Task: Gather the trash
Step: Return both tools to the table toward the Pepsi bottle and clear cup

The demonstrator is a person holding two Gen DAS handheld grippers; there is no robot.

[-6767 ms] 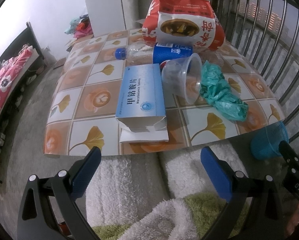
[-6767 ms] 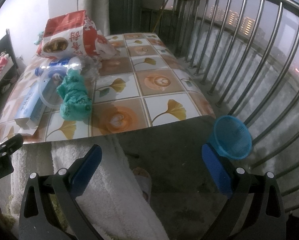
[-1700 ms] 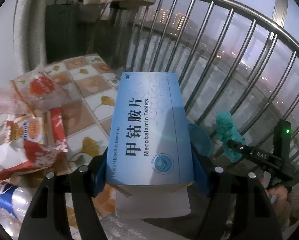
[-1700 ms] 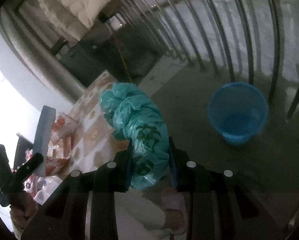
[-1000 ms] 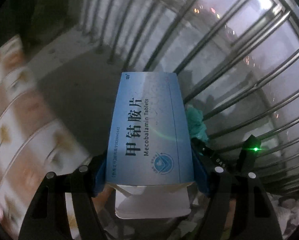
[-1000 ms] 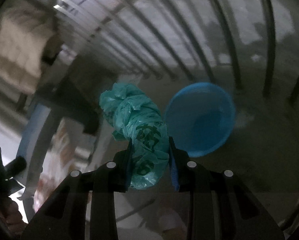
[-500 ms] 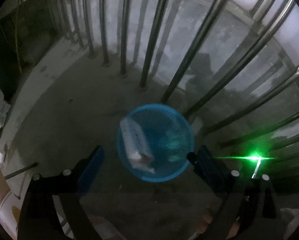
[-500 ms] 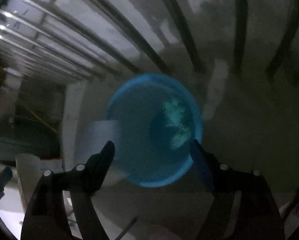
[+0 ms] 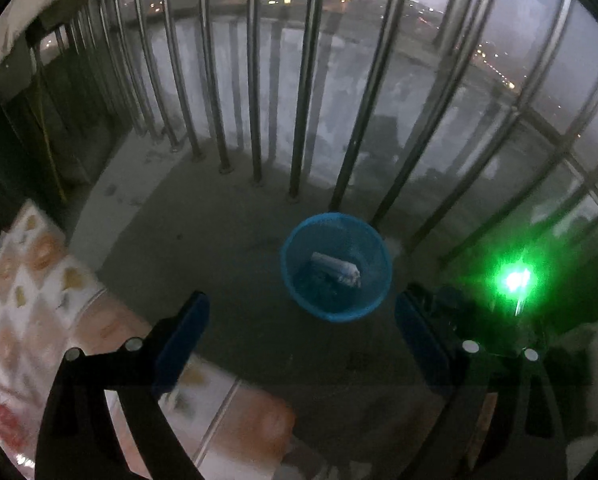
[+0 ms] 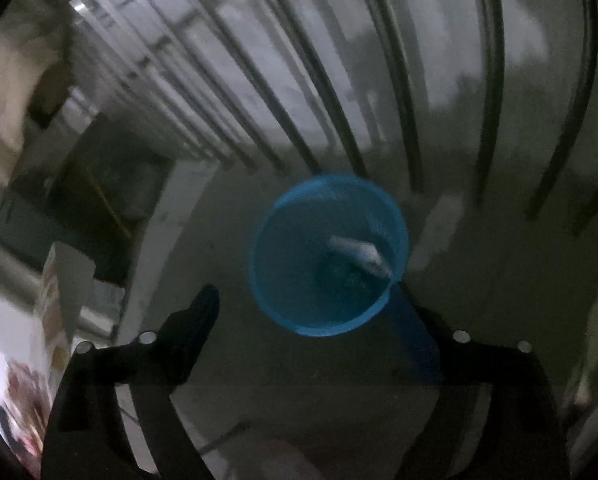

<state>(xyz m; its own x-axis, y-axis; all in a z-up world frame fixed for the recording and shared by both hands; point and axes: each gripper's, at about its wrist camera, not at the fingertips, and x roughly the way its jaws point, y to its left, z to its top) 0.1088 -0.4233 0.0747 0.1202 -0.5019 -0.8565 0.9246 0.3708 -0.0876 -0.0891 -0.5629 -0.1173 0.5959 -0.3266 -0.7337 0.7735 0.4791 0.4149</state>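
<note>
A small blue bin (image 9: 336,267) (image 10: 328,255) stands on the grey floor by the railing. Inside it lies the pale medicine box (image 9: 335,269) (image 10: 361,256), with the teal plastic bag (image 10: 341,276) dark beneath it. My left gripper (image 9: 301,340) hangs above and in front of the bin, jaws wide open and nothing between them. My right gripper (image 10: 313,330) is also over the bin; its jaws are still opening and hold nothing. The right gripper's body with a green light (image 9: 513,280) shows at the right of the left wrist view.
Metal railing bars (image 9: 255,92) rise just behind the bin. The tiled table edge (image 9: 59,320) fills the lower left of the left wrist view, with more wrappers blurred at its left. Bare concrete floor (image 9: 203,232) surrounds the bin.
Both grippers let go over the bin: the box and the teal bag dropped in and now lie settled. Both views have since pulled back, so the bin looks smaller and the table edge reappears.
</note>
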